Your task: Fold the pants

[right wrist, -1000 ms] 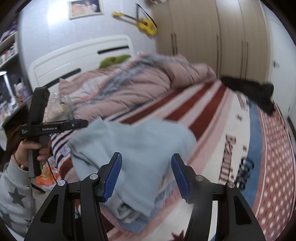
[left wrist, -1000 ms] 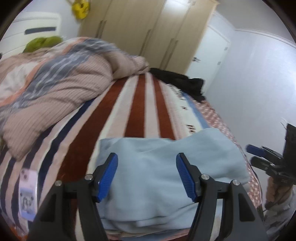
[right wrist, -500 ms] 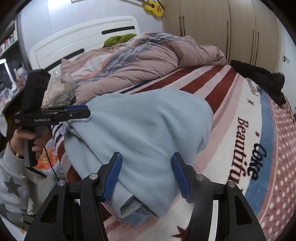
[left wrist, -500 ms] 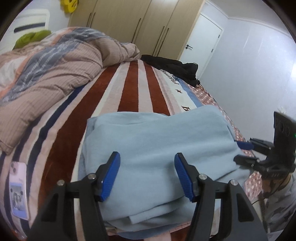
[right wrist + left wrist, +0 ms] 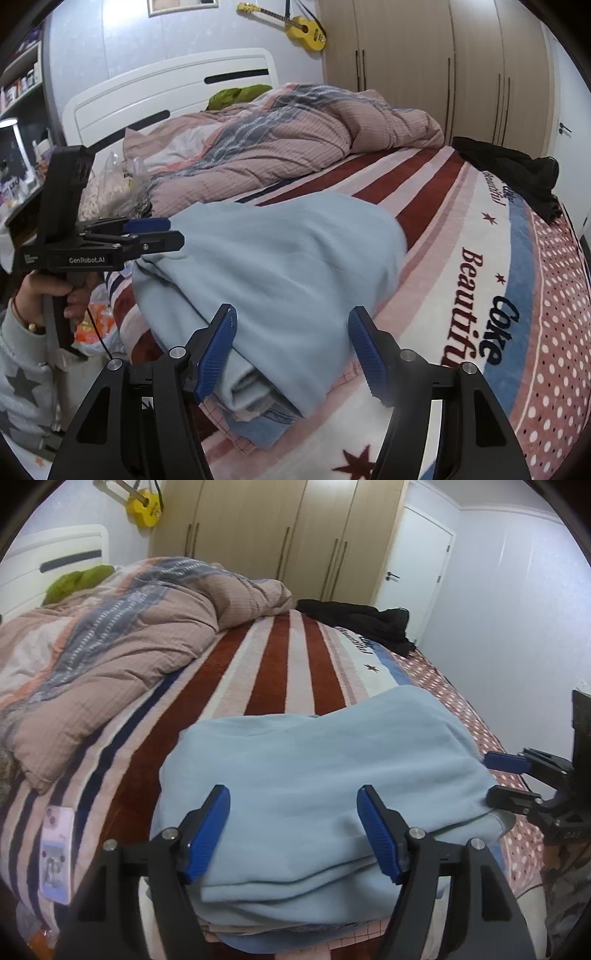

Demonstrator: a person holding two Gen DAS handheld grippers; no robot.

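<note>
Light blue pants [image 5: 314, 794] lie folded in a thick stack on other folded clothes at the near edge of the striped bed [image 5: 280, 672]. They also show in the right wrist view [image 5: 280, 266]. My left gripper [image 5: 293, 830] is open and empty, its blue pads just above the near side of the stack. It shows from the side in the right wrist view [image 5: 162, 232] at the stack's left edge. My right gripper [image 5: 291, 347] is open and empty over the stack's corner. It shows in the left wrist view [image 5: 506, 779] by the right edge.
A crumpled pink quilt [image 5: 103, 657] fills the left and far part of the bed. A black garment [image 5: 362, 620] lies at the far side. A phone [image 5: 55, 853] lies on the bed's left edge. Wardrobes [image 5: 273, 531] and a door [image 5: 413, 561] stand behind.
The top fold has settled flatter on the stack. Both grippers stay open and have drawn back slightly from the pants.
</note>
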